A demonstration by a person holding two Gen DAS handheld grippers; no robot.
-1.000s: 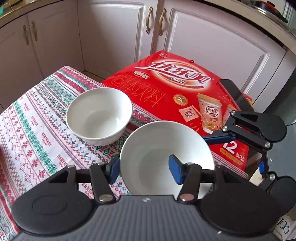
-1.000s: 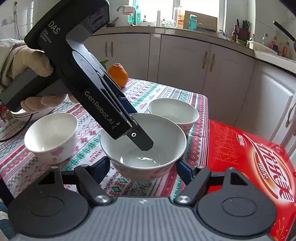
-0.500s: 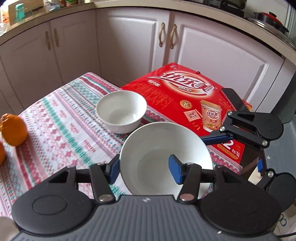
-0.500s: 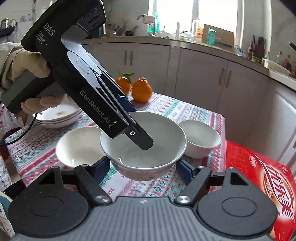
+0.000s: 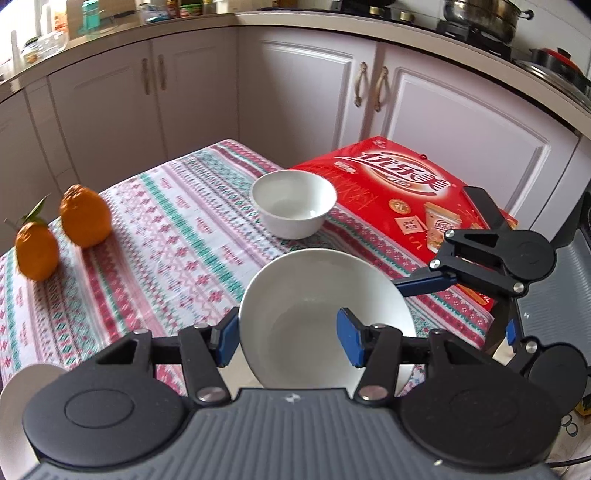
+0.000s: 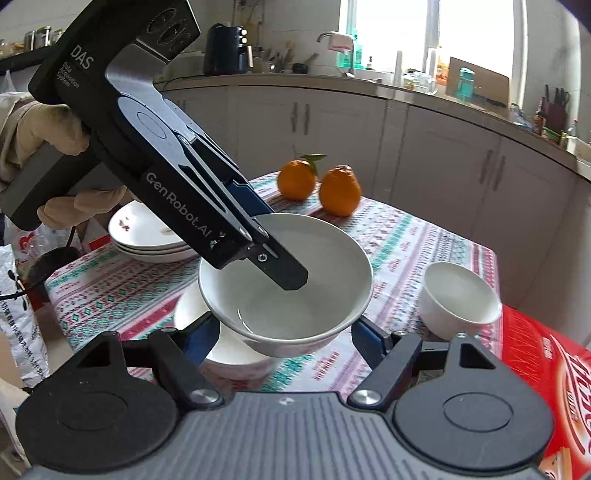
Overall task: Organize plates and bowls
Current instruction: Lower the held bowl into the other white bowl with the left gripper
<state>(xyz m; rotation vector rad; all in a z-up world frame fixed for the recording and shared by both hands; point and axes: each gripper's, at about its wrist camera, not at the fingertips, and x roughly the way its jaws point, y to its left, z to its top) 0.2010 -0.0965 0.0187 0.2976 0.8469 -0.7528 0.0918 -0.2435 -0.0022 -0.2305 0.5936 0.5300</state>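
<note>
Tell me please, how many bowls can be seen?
3. One held bowl in the air, gripped by both grippers; one bowl under it, partly hidden; one small bowl on the tablecloth beside the red box.

We see a white bowl (image 6: 286, 280) held aloft above another bowl (image 6: 229, 354); a smaller bowl (image 6: 460, 301) sits at three o'clock, stacked plates (image 6: 147, 236) at ten.

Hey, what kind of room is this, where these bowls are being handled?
Most likely a home kitchen: white cabinets under a countertop, a sink tap by the window, pots on a stove, and a table with a patterned cloth holding bowls and oranges.
</note>
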